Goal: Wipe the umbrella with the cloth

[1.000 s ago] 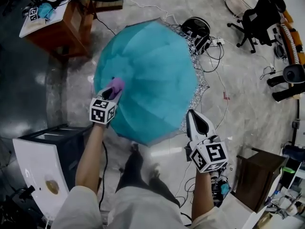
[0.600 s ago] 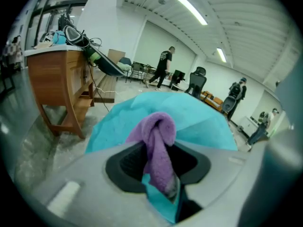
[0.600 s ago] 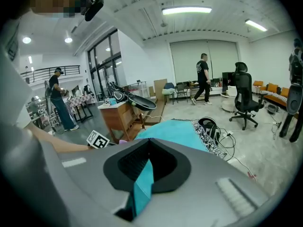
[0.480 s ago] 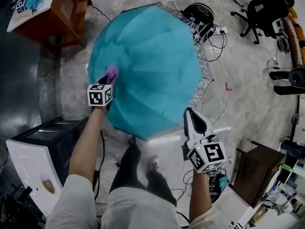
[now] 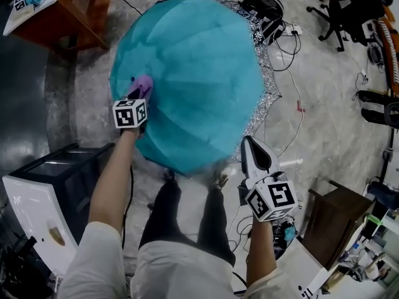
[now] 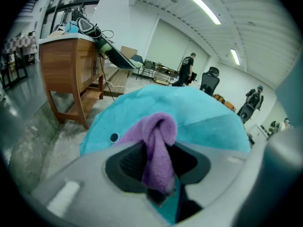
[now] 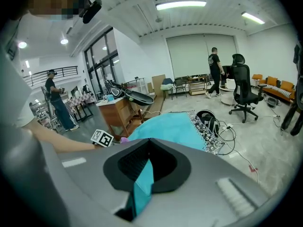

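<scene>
Polished stone floor [image 5: 324, 123] in a big open workspace, w/ a wood desk [image 5: 68, 17] at far left, cables [image 5: 293, 48] and an office chair [image 5: 349, 11] at far right. Umbrella [image 5: 193, 67] is open, teal, dome up, sitting on the floor right in front of the person's feet, w/ lacy trim [image 5: 269, 83] along its right rim.

Left tongs [image 5: 138, 97] are clamped on the cloth [image 5: 143, 85]. It's purple and bunched up, and in the left gripper view it's squeezed right btwn the jaws and sticks out past the tips. The wad is touching the canopy on its left side, near the left rim, not up by the crown.

Right tongs [image 5: 250, 147] are closed on the umbrella itself. Right gripper view shows a fold of teal fabric pinched btwn the jaws, so it's got the near-right rim, prob to stop the thing rolling.

What matters for the next stroke imo: nearly all the canopy lies ahead of and to the right of the cloth, up twd the crown and over to the trim side. Panels run like spokes from crown to rim, so a wipe from the left rim up twd the crown follows a panel instead of crossing ribs. Left hand is the one on the fabric and nearest the job. Right is well apart at the other rim and busy holding.

Far-right panels look like a long reach for the left arm tho, so I'd guess the umbrella needs turning at some point. Can't tell how hard the cloth is pressing.
</scene>
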